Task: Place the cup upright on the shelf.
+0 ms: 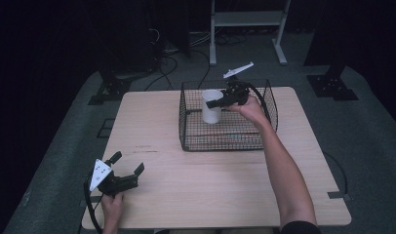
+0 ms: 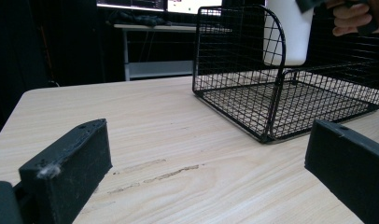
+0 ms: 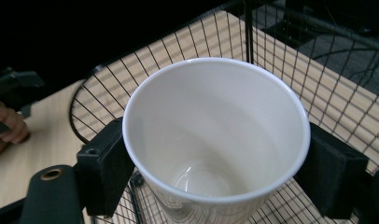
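Note:
A white paper cup (image 1: 210,114) stands upright inside the black wire basket (image 1: 220,146) at the table's far middle. My right gripper (image 1: 212,103) reaches in from the right and is shut on the cup near its rim. In the right gripper view its black pads (image 3: 103,168) press both sides of the empty cup (image 3: 215,140). Whether the cup's base touches the mesh I cannot tell. My left gripper (image 1: 128,162) rests open at the near left of the table, nothing between its jaws. From there the basket (image 2: 271,93) and cup (image 2: 290,37) appear ahead to the right.
The wooden table (image 1: 186,195) spreads between the two hands. A white metal rack (image 1: 247,19) stands on the floor behind the table, with cables (image 1: 171,63) and black stand bases (image 1: 332,85) around it.

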A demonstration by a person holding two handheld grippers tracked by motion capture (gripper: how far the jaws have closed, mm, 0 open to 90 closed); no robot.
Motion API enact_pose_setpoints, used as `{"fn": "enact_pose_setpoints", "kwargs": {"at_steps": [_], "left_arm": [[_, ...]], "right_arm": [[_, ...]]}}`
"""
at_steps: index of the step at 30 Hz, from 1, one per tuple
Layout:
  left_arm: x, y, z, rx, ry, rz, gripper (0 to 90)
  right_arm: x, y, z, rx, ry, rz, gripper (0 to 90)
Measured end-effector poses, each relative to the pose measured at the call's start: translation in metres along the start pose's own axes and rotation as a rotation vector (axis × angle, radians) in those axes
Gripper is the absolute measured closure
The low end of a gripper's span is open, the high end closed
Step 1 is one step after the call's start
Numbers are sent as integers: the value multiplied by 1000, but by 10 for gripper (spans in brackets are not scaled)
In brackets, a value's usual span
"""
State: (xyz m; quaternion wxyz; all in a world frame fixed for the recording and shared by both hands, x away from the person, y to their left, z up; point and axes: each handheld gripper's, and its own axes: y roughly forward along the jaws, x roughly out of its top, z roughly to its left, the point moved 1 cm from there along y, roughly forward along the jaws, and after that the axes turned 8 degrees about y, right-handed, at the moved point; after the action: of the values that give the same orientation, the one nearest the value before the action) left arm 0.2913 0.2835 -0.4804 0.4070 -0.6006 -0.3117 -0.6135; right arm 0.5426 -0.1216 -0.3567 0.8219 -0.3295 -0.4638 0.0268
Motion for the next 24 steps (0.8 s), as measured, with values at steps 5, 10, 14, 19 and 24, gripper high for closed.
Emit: {"fn": "enact_pose_setpoints", "kwargs": {"at_steps": [5,10,14,19,24], "left_arm": [[0,0,0,2,0,0,0],[0,0,0,1,1,-2,0],[0,0,0,0,1,-2,0],[0,0,0,0,1,-2,0],[0,0,0,0,0,-1,0]], "right_arm": [[-5,4,-5,-1,14,25,193],[-7,9,-6,4,22,34,193],[-9,12,-6,2,16,40,192],[-14,16,-8,-2,14,51,192],[-20,16,-12,-9,22,40,193]]}}
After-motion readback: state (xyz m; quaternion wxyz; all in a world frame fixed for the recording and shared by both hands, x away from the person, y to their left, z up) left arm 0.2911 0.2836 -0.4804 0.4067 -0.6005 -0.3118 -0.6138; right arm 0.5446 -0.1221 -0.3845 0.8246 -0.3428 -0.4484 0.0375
